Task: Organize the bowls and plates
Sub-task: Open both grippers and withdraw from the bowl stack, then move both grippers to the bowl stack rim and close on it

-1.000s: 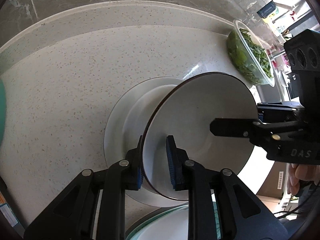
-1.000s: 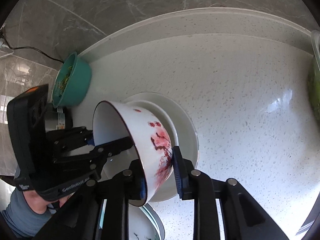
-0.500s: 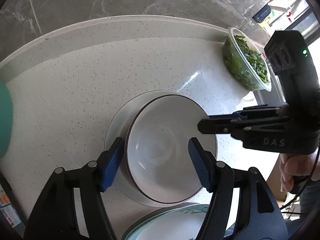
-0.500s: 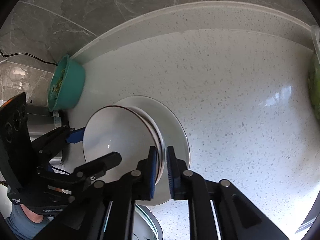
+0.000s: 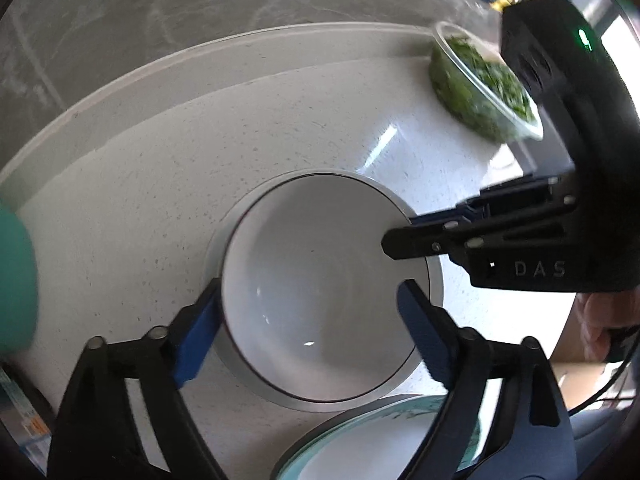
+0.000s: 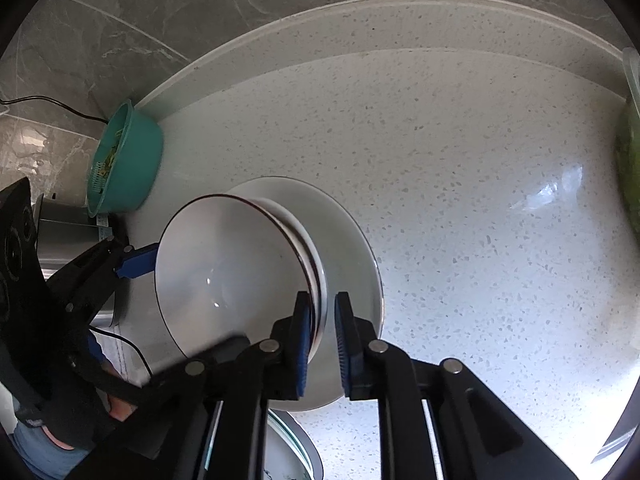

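Observation:
A white bowl with a dark rim [image 5: 320, 280] [image 6: 232, 276] sits upright on a stack of white dishes, whose bottom plate [image 6: 352, 256] [image 5: 436, 280] rests on the speckled counter. My left gripper [image 5: 308, 332] is open, its blue pads spread on either side of the bowl's near side without gripping. My right gripper [image 6: 322, 340] is shut on the bowl's right rim, one pad inside and one outside; it also shows in the left wrist view [image 5: 404, 240].
A teal colander [image 6: 124, 160] stands at the back left by the wall. A clear bowl of greens [image 5: 480, 88] stands at the back right. A green-rimmed plate [image 5: 380, 440] lies at the counter's near edge. A metal appliance [image 6: 68, 232] stands left.
The bowl went from tilted on edge to flat on the stack. My left gripper let go of its rim and opened wide. My right gripper stayed clamped on the rim.

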Demonstrator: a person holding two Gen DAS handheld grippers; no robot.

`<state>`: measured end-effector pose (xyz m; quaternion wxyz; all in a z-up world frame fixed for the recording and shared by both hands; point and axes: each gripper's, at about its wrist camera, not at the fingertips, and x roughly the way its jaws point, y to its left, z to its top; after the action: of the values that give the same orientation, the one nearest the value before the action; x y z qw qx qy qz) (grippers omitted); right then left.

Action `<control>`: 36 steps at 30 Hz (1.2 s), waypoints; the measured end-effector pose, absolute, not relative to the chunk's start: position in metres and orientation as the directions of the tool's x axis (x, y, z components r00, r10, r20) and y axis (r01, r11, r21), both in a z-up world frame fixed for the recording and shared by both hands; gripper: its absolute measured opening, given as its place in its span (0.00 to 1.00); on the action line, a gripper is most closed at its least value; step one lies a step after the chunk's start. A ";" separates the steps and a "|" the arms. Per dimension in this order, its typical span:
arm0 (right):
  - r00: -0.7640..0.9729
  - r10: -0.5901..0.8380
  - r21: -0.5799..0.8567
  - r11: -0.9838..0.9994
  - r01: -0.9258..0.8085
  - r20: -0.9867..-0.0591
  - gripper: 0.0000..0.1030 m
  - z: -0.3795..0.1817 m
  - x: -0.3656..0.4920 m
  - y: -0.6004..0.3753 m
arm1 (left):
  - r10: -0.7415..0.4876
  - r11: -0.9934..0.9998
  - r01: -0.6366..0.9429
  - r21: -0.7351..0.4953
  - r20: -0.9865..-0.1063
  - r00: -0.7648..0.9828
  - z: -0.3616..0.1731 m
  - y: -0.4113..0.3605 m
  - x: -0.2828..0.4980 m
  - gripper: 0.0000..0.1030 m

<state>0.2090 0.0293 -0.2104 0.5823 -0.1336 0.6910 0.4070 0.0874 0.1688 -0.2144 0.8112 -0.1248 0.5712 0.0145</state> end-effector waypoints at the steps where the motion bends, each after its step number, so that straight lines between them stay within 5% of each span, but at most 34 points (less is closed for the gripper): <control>1: -0.285 0.293 0.408 0.635 -0.656 -0.913 0.14 -0.210 0.209 0.029 | -0.117 0.970 -0.161 -0.182 -0.931 0.347 -0.215 0.168 0.088 0.89; 13: -0.262 0.323 0.413 0.636 -0.651 -0.910 0.23 -0.197 0.210 0.017 | -0.128 0.953 -0.203 -0.226 -0.904 0.408 -0.193 0.195 0.074 0.97; 17: -0.230 0.419 0.461 0.615 -0.640 -0.879 0.65 -0.169 0.214 0.006 | -0.144 0.921 -0.243 -0.303 -0.847 0.511 -0.166 0.215 0.049 0.99; 22: -0.174 0.502 0.483 0.590 -0.647 -0.847 0.82 -0.133 0.219 -0.015 | -0.129 0.915 -0.253 -0.314 -0.823 0.554 -0.153 0.229 0.016 1.00; 29: -0.098 0.621 0.528 0.560 -0.638 -0.778 0.87 -0.103 0.226 -0.085 | -0.147 0.899 -0.271 -0.344 -0.821 0.551 -0.186 0.250 -0.039 1.00; 36: -0.160 0.663 0.638 0.582 -0.503 -0.731 0.86 -0.159 0.232 -0.130 | -0.341 0.798 -0.260 -0.543 -0.764 0.549 -0.239 0.272 -0.041 1.00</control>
<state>0.2317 -0.1300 -0.1589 0.6447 0.0652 0.6129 0.4523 -0.0407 0.2719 -0.2389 0.8210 -0.3165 0.4745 -0.0245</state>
